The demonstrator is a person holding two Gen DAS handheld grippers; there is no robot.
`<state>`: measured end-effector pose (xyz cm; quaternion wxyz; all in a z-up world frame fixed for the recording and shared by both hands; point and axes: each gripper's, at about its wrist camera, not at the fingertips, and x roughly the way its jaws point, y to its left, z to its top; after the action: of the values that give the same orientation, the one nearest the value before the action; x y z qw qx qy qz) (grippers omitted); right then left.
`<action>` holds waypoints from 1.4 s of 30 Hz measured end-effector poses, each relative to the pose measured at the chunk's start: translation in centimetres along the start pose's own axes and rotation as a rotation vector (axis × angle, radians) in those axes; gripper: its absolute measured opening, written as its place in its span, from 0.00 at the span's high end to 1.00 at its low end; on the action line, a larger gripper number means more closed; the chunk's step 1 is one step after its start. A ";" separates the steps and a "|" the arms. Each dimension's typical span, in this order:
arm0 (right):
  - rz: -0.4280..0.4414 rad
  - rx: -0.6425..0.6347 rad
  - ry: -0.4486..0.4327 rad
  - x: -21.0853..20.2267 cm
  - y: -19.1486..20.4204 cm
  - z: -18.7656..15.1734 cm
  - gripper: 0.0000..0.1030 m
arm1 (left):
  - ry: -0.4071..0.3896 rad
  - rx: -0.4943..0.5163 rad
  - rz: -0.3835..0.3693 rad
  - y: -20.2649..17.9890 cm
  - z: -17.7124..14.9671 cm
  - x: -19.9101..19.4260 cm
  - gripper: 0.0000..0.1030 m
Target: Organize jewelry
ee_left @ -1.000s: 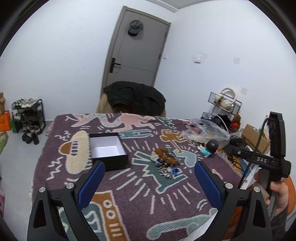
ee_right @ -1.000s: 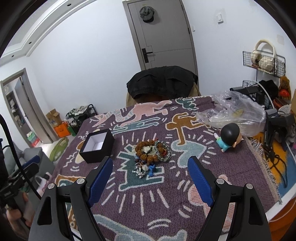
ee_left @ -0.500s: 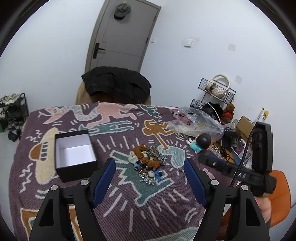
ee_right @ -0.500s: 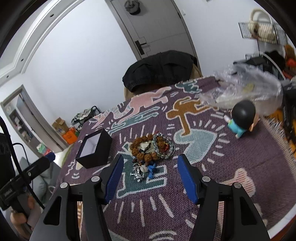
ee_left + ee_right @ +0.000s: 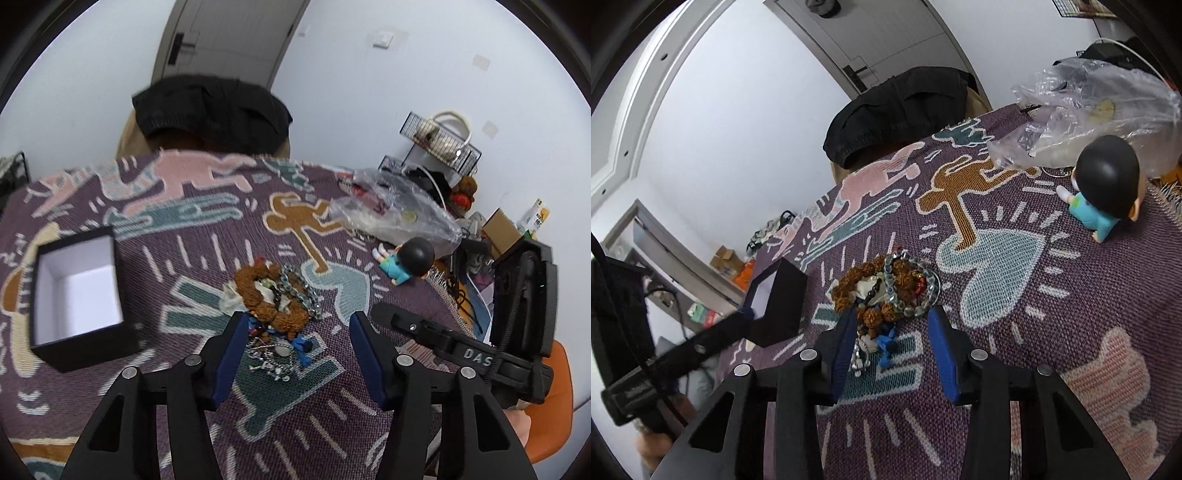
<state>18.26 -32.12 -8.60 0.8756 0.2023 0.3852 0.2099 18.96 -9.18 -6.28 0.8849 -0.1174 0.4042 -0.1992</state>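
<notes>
Table under purple woven cloth (image 5: 207,251) patterned with pink, teal, ochre and cream figures. On cloth: open black square box with white lining (image 5: 79,291), left of centre, upright. Heap of jewelry (image 5: 275,295) mid-cloth: brown knobbly bead bracelet, grey-green bead strand, small silver and blue pieces at near side (image 5: 886,295). Small figurine, black round head, turquoise outfit (image 5: 1106,184), lying toward right edge. Crumpled clear plastic bag (image 5: 391,212) just behind figurine, at far right.

white walls (image 5: 369,92); grey door (image 5: 221,37) with dark handle; chair draped with black garment (image 5: 210,110); wire wall rack (image 5: 439,144); shoe rack (image 5: 772,230); patterned purple cloth (image 5: 207,251) covering surface.
</notes>
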 end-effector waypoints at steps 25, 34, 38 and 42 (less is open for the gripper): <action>0.056 0.103 0.038 3.7 -3.5 1.2 0.59 | 0.149 -0.156 0.016 3.5 1.6 7.7 0.73; 0.060 0.101 0.037 3.4 -2.8 1.4 0.59 | 0.075 -0.094 0.023 2.0 2.8 4.7 0.75; 0.052 0.076 0.040 3.6 -1.8 1.9 0.59 | 0.046 -0.095 0.011 2.1 3.4 3.4 0.82; 0.030 0.031 0.087 5.0 -0.9 1.9 0.59 | 0.027 -0.102 0.007 2.6 3.4 2.5 0.82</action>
<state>22.99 -30.58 -10.79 0.8516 0.2122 0.4228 0.2257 23.73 -7.78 -6.68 0.8730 -0.1583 0.4261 -0.1766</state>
